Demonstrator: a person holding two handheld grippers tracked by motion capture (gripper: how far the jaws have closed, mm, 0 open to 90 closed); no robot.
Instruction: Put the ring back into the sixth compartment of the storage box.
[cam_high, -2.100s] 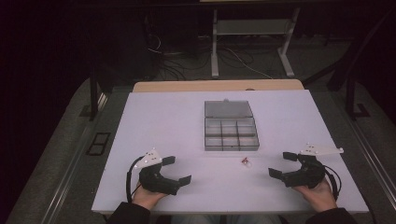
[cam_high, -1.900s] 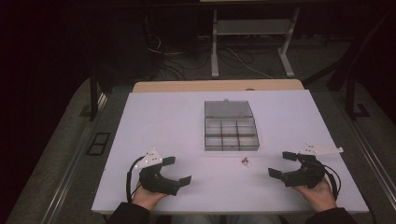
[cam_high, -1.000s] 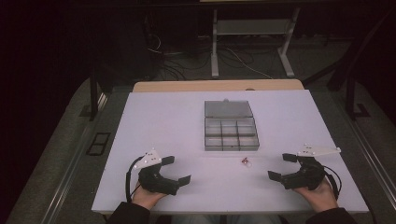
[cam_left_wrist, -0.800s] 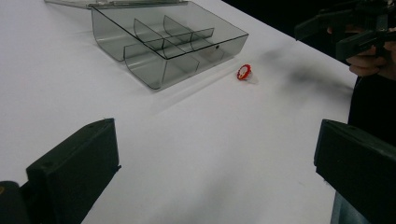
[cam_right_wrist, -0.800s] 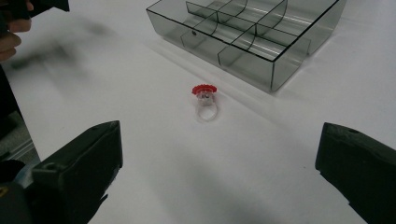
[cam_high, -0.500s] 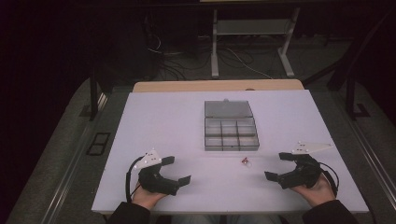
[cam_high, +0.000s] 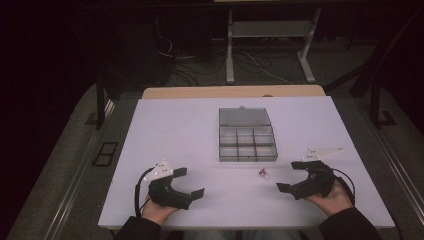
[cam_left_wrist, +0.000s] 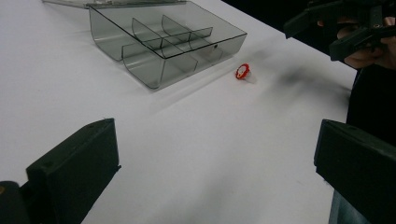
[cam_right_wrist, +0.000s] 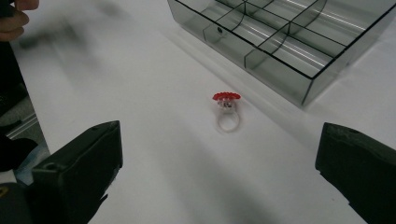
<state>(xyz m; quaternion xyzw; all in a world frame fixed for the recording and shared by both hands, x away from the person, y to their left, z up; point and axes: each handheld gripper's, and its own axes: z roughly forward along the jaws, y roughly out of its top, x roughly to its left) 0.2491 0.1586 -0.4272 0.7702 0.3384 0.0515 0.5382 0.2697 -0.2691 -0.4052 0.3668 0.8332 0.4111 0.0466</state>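
Right hand-held gripper (cam_high: 288, 175) nearer clear, red-topped ring (cam_right_wrist: 227, 108).

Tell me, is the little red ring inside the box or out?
Out. The ring lies on the white table beside the open grey box.

One ring (cam_right_wrist: 227, 110) with a red top lies on the tabletop (cam_high: 175, 130). One clear box (cam_high: 247, 144) stands there, divided into six compartments. Two grippers show, left gripper (cam_high: 187, 182) and right gripper (cam_high: 291, 176).

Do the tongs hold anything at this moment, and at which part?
Nothing is held. Both the left tongs and the right tongs are open, and the ring lies on the table untouched.
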